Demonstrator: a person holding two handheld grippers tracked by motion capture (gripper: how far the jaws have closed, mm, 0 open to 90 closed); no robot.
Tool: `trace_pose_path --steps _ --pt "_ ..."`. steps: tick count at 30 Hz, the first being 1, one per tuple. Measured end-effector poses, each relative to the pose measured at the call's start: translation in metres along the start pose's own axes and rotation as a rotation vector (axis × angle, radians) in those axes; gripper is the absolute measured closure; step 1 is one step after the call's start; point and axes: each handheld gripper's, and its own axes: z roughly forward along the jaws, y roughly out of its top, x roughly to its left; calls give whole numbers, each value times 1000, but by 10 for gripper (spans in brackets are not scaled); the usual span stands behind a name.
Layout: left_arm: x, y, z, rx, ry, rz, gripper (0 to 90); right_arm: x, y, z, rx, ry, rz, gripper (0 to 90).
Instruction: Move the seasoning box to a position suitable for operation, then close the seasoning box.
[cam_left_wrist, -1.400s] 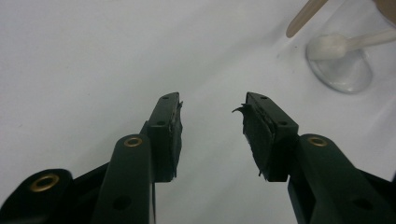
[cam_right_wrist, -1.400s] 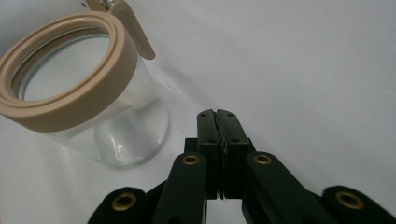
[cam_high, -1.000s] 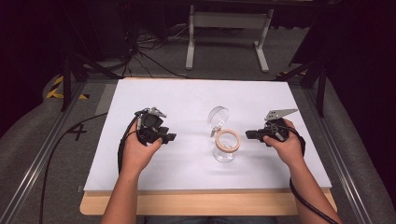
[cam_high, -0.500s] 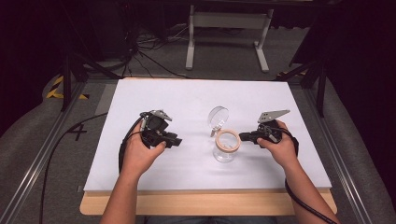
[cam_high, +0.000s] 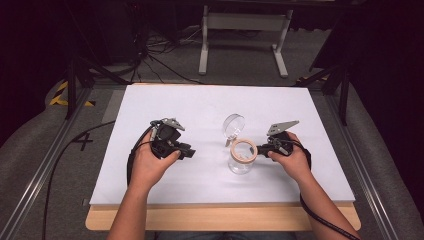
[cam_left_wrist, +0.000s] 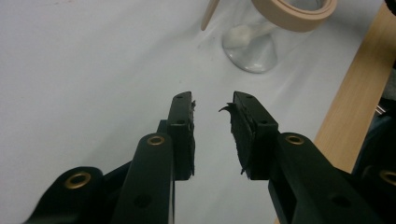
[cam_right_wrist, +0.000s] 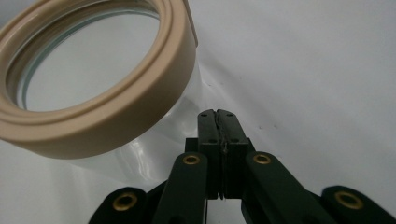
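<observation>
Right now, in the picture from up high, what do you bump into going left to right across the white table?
left gripper → glass jar with the tan ring on top → right gripper, whose tip reaches the jar's side

The round clear lid stands just behind the jar, so it has no clear place in this order.

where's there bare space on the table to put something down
The far half of the white mat, behind both grippers, is bare, as is the near strip between the forearms. The middle right is crowded: glass jar, its lid and the right gripper.
</observation>
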Motion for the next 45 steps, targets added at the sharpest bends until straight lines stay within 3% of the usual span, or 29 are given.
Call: trace_pose_path --steps 4,10,19,30,35,38,41,45 --pt "1 0 -1 -7 27 11 726 3 0 -1 10 8 2 900" --pt "3 1 -1 -19 33 18 732 9 0 -3 25 24 -8 900" --pt "3 11 5 -34 14 27 738 22 -3 -3 35 36 -26 900" --pt "2 21 17 -18 -9 55 737 30 -8 -5 44 38 -29 897" --pt "3 21 20 -68 -28 41 781 31 -6 -18 20 5 -26 898" --pt "3 19 21 -114 -36 30 840 31 -4 -31 -6 5 -5 900" --pt "4 19 22 -131 -46 18 872 32 -2 -38 -24 10 -2 900" --pt "5 21 24 -185 -94 -22 879 36 2 -49 -53 28 5 900"
